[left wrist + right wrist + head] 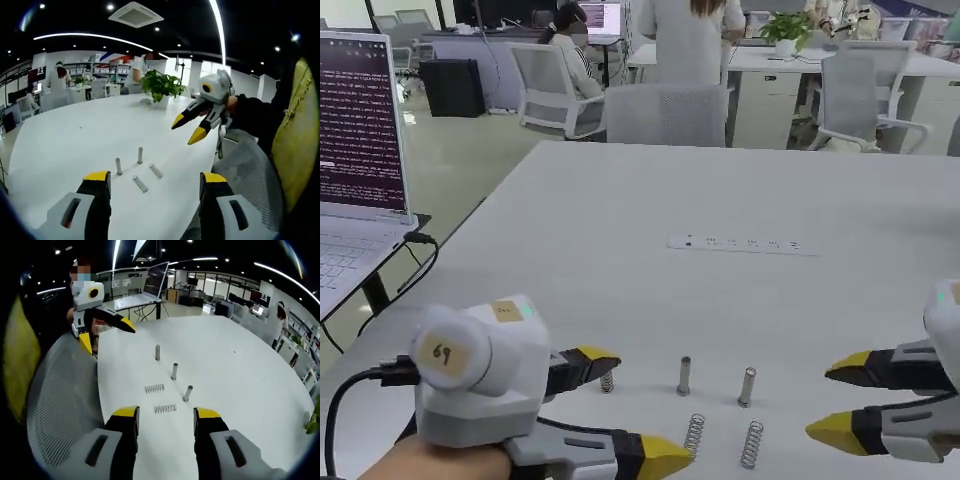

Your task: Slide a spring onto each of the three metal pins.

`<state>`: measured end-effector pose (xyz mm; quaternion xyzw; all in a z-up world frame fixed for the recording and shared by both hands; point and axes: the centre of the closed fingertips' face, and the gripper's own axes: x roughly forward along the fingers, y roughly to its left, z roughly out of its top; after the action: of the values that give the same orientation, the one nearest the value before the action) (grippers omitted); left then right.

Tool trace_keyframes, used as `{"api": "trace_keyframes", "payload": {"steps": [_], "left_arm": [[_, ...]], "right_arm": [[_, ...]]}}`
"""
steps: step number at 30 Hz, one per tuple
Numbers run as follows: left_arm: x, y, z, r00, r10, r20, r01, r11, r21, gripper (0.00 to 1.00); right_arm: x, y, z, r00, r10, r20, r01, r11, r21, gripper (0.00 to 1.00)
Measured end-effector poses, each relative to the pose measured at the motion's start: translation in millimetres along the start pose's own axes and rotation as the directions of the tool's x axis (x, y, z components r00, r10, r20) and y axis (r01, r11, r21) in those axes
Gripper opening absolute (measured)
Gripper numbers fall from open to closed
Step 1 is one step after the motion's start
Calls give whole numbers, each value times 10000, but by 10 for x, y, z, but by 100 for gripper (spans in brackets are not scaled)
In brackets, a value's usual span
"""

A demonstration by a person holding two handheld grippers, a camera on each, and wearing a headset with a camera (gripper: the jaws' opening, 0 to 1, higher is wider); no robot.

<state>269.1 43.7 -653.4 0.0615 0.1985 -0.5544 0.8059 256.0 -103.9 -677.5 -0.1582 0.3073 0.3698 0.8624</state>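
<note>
One pin done: the sprung pin (pixel 607 381) was seen upright on the counter (pixel 620 220), its spring fitted.
Pins left: the middle pin (pixel 684 375) and the end pin (pixel 747 387) were left bare.
Springs: the first loose spring (pixel 694 435) and the second loose spring (pixel 752 444) were laid flat near them.
Left gripper (pixel 650 405): fingers were held wide apart, nothing gripped.
Right gripper (pixel 820 401): fingers were spread, nothing gripped.
</note>
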Motion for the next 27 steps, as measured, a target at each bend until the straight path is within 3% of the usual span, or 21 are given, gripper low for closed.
{"api": "trace_keyframes", "payload": {"steps": [14, 27], "left_arm": [[156, -14, -89, 9988, -212, -447, 210, 9998, -50, 67], [369, 53, -271, 9920, -95, -1262, 68, 9997, -218, 63]], "right_arm": [[-120, -46, -43, 9949, -668, 752, 616, 9957, 688, 67], [-176, -95, -1, 9871, -902, 1320, 761, 9912, 1081, 81]]}}
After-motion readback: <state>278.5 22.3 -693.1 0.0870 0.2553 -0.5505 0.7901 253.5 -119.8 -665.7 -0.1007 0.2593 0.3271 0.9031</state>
